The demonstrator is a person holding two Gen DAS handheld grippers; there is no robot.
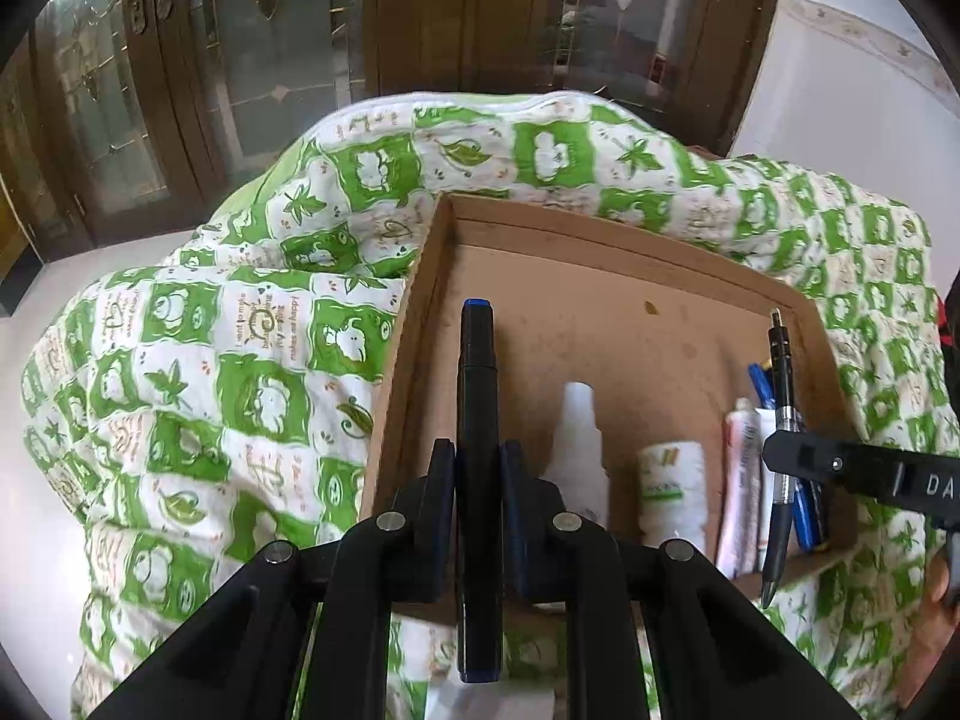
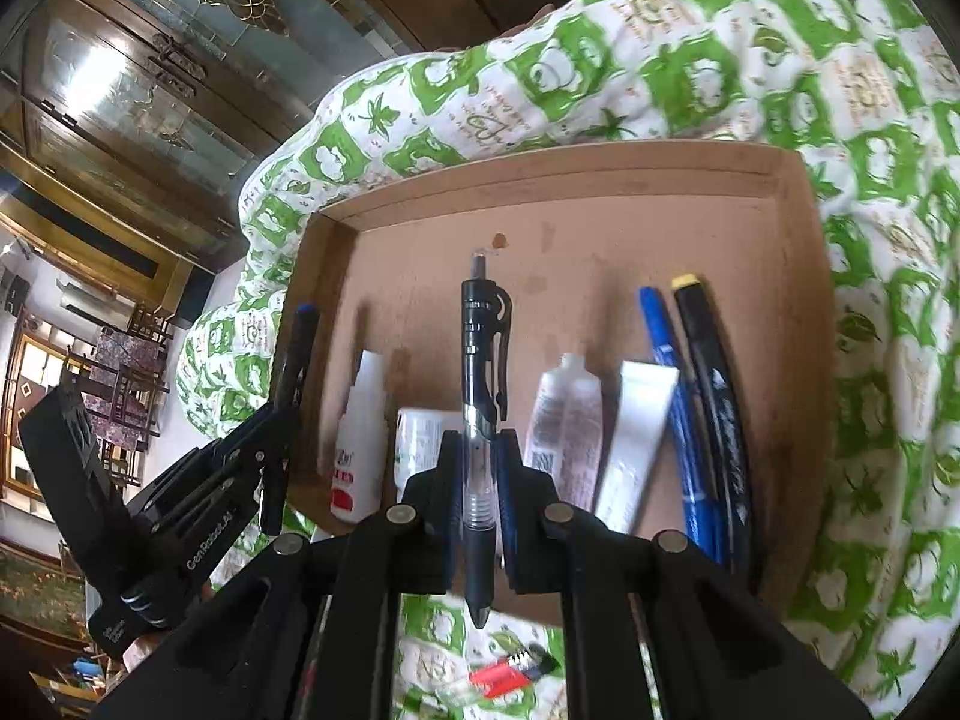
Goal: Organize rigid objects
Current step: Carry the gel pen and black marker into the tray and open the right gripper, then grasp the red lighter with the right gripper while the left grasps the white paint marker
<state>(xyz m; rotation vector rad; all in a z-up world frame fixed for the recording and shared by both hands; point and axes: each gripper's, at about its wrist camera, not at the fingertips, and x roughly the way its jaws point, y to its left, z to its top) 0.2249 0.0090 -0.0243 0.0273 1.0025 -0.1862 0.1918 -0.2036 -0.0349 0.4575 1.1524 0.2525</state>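
A shallow cardboard tray (image 1: 606,252) (image 2: 540,180) lies on a green-and-white quilt. My left gripper (image 1: 478,462) is shut on a black marker with a blue cap (image 1: 478,420), held over the tray's left side; it also shows in the right wrist view (image 2: 288,384). My right gripper (image 2: 478,450) is shut on a black click pen (image 2: 480,396), held above the tray's middle; it shows in the left wrist view (image 1: 780,438). In the tray lie a white bottle (image 1: 577,438) (image 2: 360,432), a small white jar (image 1: 671,486), two tubes (image 2: 564,426) (image 2: 636,438), a blue pen (image 2: 678,420) and a black marker (image 2: 717,396).
The quilt (image 1: 240,372) (image 2: 870,240) surrounds the tray on all sides. A red item (image 2: 501,675) lies on the quilt in front of the tray. Wooden cabinets with glass doors (image 1: 180,90) stand behind.
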